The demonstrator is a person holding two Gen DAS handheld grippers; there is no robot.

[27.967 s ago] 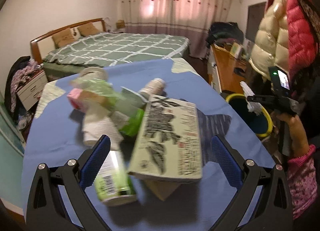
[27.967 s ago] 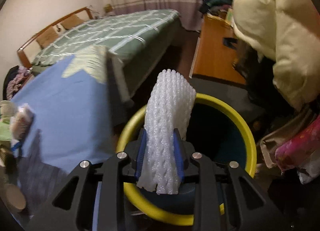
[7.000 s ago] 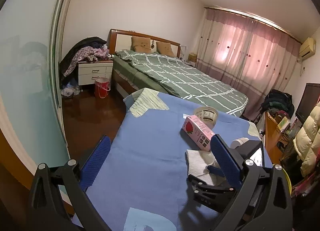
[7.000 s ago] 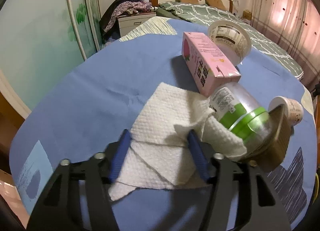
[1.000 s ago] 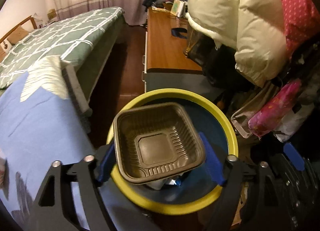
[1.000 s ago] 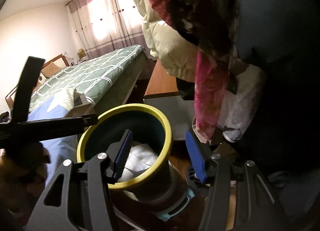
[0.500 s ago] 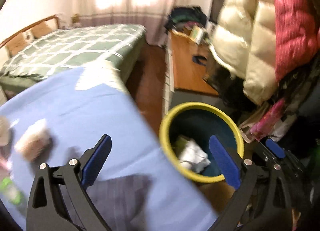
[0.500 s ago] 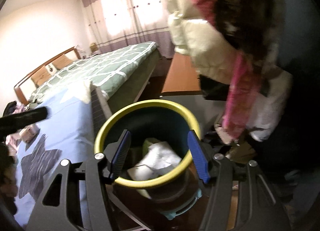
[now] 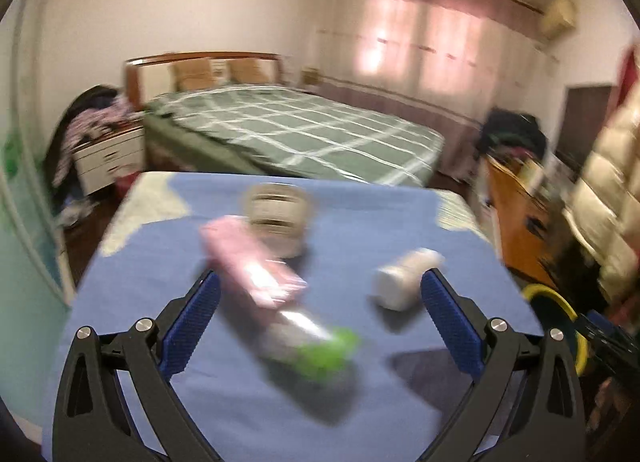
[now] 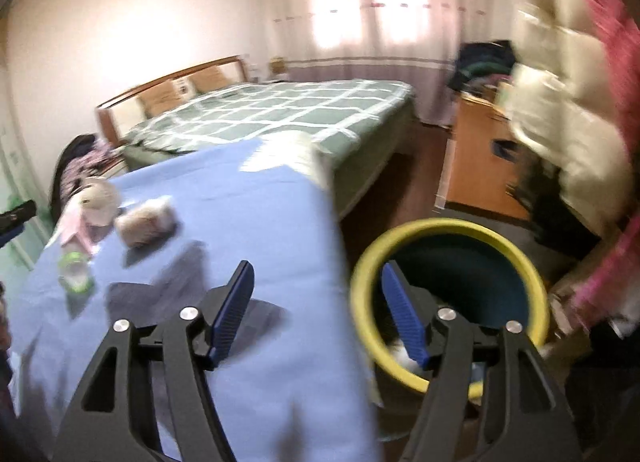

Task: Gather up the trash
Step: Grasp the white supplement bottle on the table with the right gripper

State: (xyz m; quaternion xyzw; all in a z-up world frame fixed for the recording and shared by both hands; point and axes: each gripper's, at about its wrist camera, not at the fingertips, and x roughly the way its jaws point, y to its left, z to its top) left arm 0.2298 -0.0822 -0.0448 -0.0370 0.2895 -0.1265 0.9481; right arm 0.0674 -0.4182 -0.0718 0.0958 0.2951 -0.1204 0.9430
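Blue tablecloth (image 9: 168,262), yellow-rimmed bin (image 10: 448,226), pink carton (image 9: 248,266)

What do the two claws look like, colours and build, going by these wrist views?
Both look alike. The left claw and right claw have matte black, skeletal arms with triangular cutouts and silver round bolt heads at the joints. Each finger carries a blue ribbed pad. No cables, markings or sleeves show.

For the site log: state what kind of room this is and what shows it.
A lived-in bedroom, most likely in a home: a double bed with a green checked cover and wooden headboard, pink curtains over the window, and a bedside drawer unit piled with clothes.
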